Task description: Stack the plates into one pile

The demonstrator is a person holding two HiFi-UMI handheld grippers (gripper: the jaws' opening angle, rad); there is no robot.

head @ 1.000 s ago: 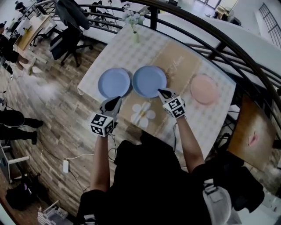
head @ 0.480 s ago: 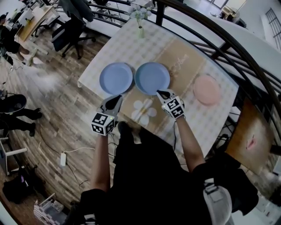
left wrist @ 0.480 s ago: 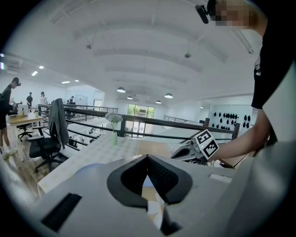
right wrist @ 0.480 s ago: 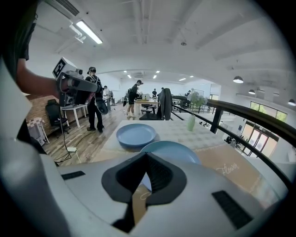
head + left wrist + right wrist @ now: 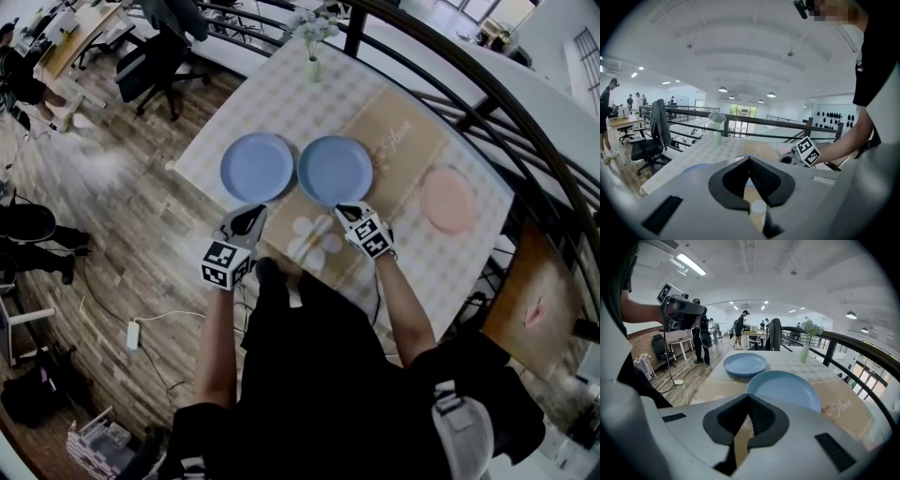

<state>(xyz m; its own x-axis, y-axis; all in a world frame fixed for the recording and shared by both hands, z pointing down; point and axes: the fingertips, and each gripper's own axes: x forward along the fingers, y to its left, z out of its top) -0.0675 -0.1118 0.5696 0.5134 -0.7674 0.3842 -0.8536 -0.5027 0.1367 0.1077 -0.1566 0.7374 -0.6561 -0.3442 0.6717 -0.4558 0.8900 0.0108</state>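
Head view: three empty plates lie apart on the counter [image 5: 272, 98]. The left blue plate [image 5: 257, 167] sits just left of the middle blue plate [image 5: 335, 170], the pink plate [image 5: 447, 200] well right of it (the vase [image 5: 313, 67] beyond holds flowers [image 5: 309, 26]).
Left gripper view: the left gripper [image 5: 750, 158] is closed and empty.
Right gripper view: the right gripper [image 5: 749, 397] is closed and empty near the middle plate's rim; unopened, it would likely shove the plate.

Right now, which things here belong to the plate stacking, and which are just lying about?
Part of the job: left blue plate, middle blue plate, pink plate, left tongs, right tongs.

Just lying about: vase of flowers, tan runner, office chair.
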